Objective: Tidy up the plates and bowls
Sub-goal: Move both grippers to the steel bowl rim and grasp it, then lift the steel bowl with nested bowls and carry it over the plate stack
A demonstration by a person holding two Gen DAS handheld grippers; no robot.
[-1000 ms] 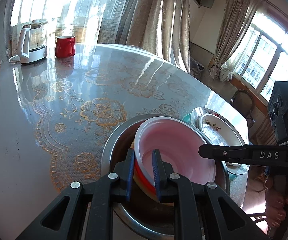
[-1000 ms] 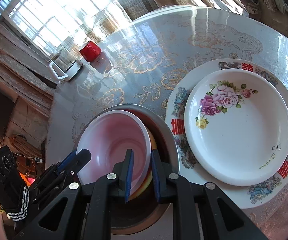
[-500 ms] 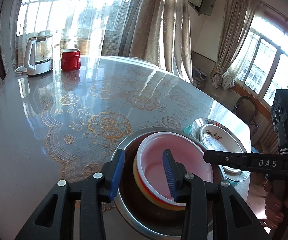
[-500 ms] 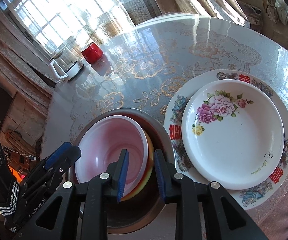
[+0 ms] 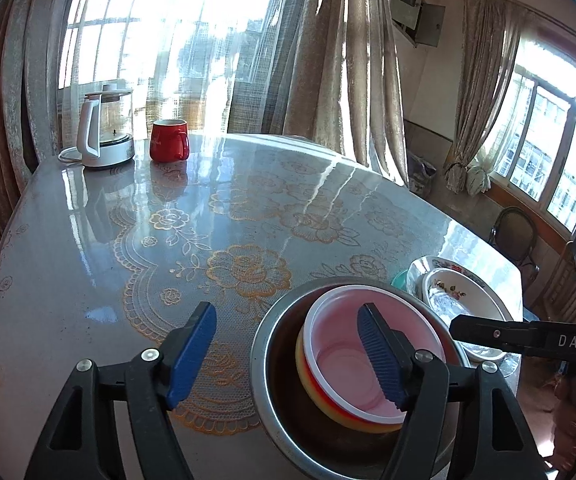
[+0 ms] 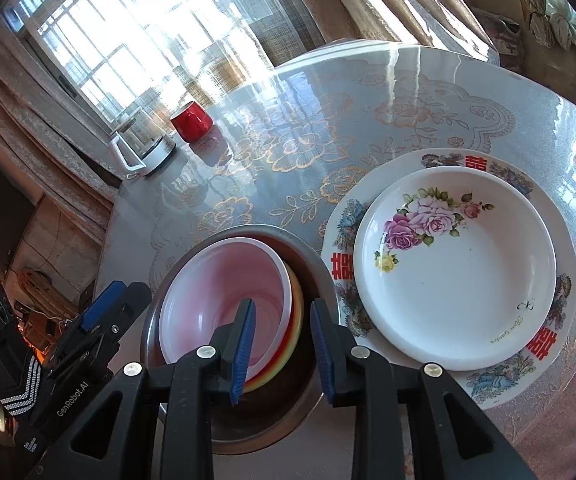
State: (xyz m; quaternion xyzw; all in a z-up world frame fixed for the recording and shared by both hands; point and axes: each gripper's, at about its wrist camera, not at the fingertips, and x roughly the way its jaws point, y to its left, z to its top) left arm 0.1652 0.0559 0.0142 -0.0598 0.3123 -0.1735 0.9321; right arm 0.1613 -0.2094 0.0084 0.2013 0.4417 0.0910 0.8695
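Going left to right: the left gripper [image 5: 288,354] has just been opening and is now spread wide, nothing pinched. Its left pad hangs over bare table [image 5: 87,248] and its right pad sits over the pink bowl [image 5: 352,344]. That bowl is nested on an orange one inside the steel bowl [image 5: 271,344], right in front of and below both tools. The right gripper [image 6: 281,346] has just been opening too, but only a crack, straddling the right rim of the nested bowls without pressing on it as far as I can see. Further right, touching nothing, is the flower plate [image 6: 456,268] stacked on the big plate [image 6: 488,164], just beside the steel bowl. I'd say the right hand is the nearer one for the plates, while both are equally close to the bowls
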